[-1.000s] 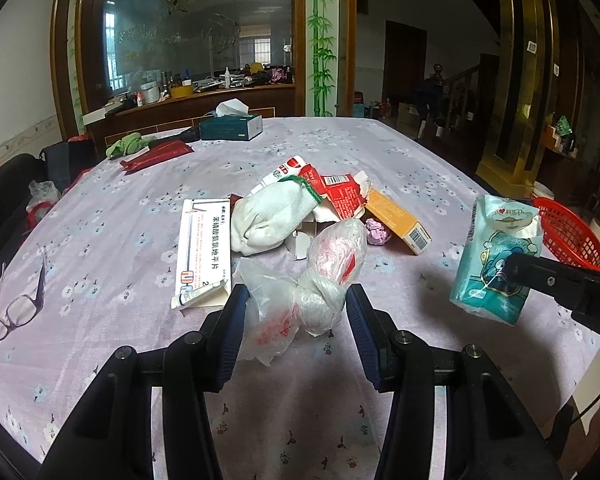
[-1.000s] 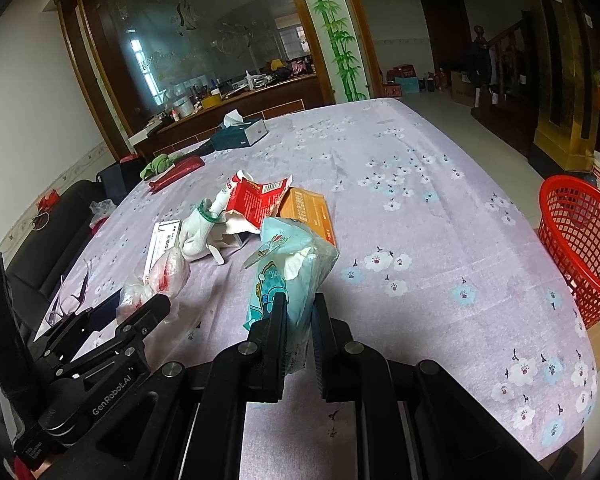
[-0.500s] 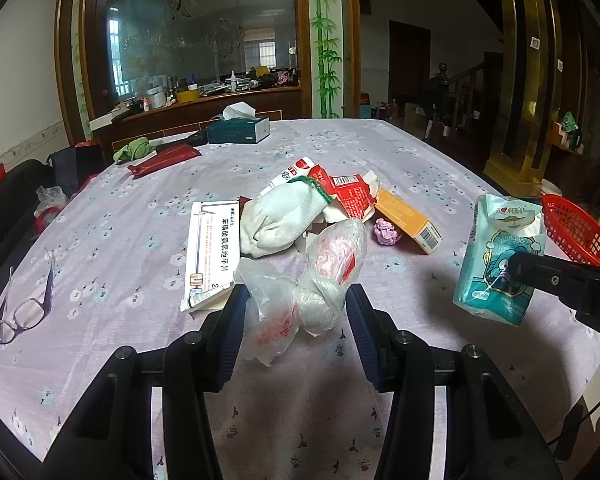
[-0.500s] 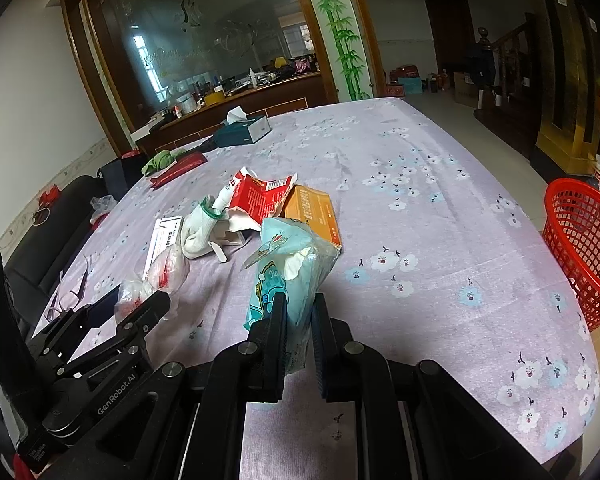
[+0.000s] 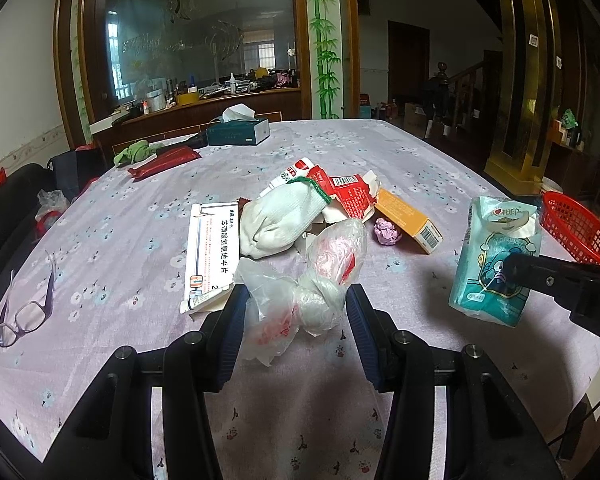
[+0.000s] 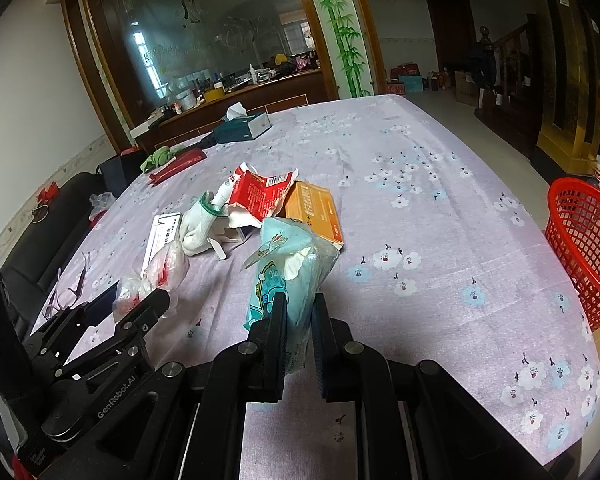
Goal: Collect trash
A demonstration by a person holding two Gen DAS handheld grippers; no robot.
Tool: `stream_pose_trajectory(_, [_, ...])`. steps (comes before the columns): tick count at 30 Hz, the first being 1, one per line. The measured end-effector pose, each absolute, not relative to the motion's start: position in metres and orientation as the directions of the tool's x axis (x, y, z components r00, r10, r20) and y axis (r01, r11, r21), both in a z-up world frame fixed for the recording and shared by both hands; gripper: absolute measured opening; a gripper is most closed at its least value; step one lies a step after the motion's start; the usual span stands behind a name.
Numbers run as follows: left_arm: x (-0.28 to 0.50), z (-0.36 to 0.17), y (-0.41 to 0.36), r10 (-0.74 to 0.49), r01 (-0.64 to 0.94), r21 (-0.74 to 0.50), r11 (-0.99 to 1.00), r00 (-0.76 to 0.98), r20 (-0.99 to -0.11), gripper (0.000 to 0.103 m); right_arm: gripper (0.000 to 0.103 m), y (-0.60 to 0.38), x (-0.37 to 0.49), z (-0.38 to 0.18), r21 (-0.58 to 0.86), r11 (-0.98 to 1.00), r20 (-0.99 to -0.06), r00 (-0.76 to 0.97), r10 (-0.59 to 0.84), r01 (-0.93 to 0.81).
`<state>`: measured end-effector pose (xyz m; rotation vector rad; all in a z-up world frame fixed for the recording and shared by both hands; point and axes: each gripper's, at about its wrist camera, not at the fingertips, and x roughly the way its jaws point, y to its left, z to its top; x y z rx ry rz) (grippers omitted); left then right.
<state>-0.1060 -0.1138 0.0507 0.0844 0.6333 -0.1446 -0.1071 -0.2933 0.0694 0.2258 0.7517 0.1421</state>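
The right gripper [image 6: 299, 312] fingers clamp the upright teal plastic tissue packet [image 6: 290, 276], with the red mesh basket [image 6: 584, 240] well off to their right, while the left gripper [image 5: 294, 308] fingers stand open around the crumpled clear plastic bag [image 5: 304, 292].

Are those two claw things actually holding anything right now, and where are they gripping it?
The right gripper pinches the teal tissue pack near its lower end. The left gripper is open around a plastic bag, not gripping.

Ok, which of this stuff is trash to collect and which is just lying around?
Trash job:
tissue pack in right gripper
plastic bag between open left gripper fingers
orange box
red basket

Lying about:
glasses
tissue box
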Motion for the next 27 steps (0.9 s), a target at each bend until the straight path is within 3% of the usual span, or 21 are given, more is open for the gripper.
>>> stream_pose_trajectory(15, [-0.106,0.052,-0.116,-0.111,0.166,0.038,0.985,0.796,-0.595,0.049,0.012,-0.298,-0.106,0.068,0.262,0.964,-0.658,0.723,0.211,-0.044])
stream_pose_trajectory(27, [-0.103,0.069,-0.144,-0.183,0.254,0.037,0.967,0.783,-0.594,0.049,0.012,-0.334,-0.115,0.081,0.293,0.956,-0.62,0.763,0.182,0.011])
